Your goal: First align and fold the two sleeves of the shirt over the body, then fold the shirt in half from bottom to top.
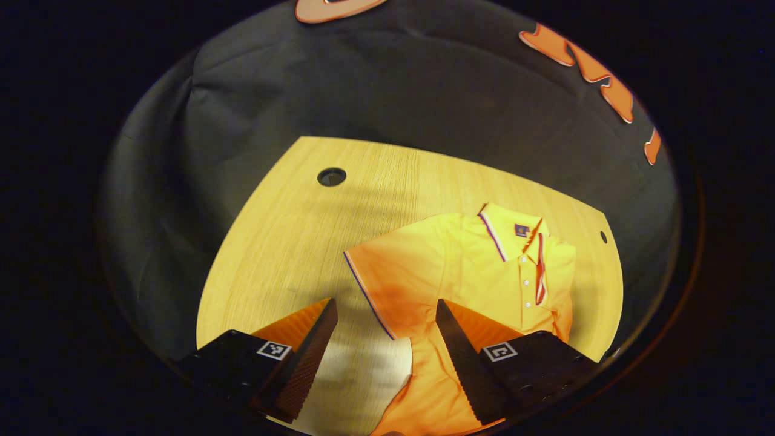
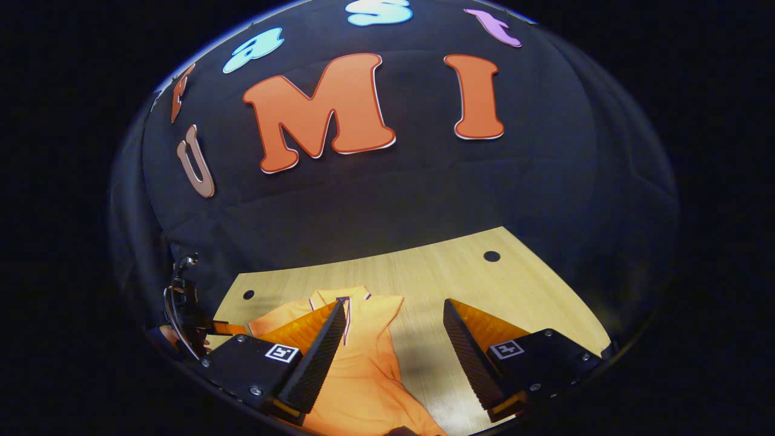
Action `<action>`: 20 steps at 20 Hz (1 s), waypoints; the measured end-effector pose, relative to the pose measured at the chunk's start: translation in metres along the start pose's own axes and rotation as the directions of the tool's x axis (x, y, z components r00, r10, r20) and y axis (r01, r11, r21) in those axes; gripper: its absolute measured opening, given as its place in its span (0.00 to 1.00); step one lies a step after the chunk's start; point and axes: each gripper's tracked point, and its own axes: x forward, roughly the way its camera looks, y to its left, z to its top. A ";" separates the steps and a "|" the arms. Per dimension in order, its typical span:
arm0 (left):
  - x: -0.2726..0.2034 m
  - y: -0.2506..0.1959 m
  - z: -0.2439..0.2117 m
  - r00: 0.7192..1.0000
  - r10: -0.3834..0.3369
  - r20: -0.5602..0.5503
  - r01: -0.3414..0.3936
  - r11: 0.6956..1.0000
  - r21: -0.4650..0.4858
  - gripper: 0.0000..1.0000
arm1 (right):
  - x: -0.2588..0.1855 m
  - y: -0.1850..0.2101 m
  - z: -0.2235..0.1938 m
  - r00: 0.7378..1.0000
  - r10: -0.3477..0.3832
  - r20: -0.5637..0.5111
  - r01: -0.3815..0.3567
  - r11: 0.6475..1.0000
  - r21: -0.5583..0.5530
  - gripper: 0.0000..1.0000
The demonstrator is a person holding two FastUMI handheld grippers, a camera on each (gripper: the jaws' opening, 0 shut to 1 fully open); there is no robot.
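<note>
An orange polo shirt [image 1: 472, 266] lies flat on the wooden table [image 1: 290, 242], collar toward the far edge, button placket up. One short sleeve [image 1: 387, 290] sticks out sideways with a dark-trimmed hem. My left gripper [image 1: 387, 309] hovers open above that sleeve's hem, nothing between its fingers. In the right gripper view the shirt [image 2: 363, 357] lies low and left, its far side looking folded in along a straight edge. My right gripper [image 2: 393, 312] stands open above the collar area and bare table beside it. The other gripper [image 2: 184, 309] shows at the far left.
The table [image 2: 472, 284] has round cable holes [image 1: 332, 177] [image 2: 491, 256] near its far corners and a smaller hole [image 1: 603, 237] past the collar. Black cloth wall surrounds the table on the far sides. Bare wood lies left of the sleeve.
</note>
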 end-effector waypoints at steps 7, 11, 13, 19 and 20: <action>0.071 0.014 0.011 0.980 0.088 -0.181 -0.086 0.996 0.019 0.98 | -0.070 -0.042 -0.013 0.984 -0.172 0.044 0.170 0.985 0.036 0.98; 0.088 0.008 0.000 0.960 0.107 -0.259 -0.100 0.994 0.040 0.93 | -0.080 -0.041 -0.022 0.982 -0.186 0.041 0.185 0.982 0.026 0.99; 0.083 0.001 0.010 0.969 0.080 -0.235 -0.057 0.993 0.105 0.84 | -0.076 -0.036 -0.029 0.984 -0.175 0.024 0.174 0.984 0.040 0.99; 0.082 -0.013 0.014 0.980 -0.012 -0.197 0.036 0.992 0.119 0.07 | -0.073 -0.024 -0.042 0.991 -0.137 0.007 0.136 0.990 0.029 0.99; 0.087 -0.011 0.010 0.982 -0.011 -0.187 0.035 0.992 0.125 0.07 | -0.073 -0.022 -0.043 0.991 -0.133 0.003 0.133 0.991 0.029 0.99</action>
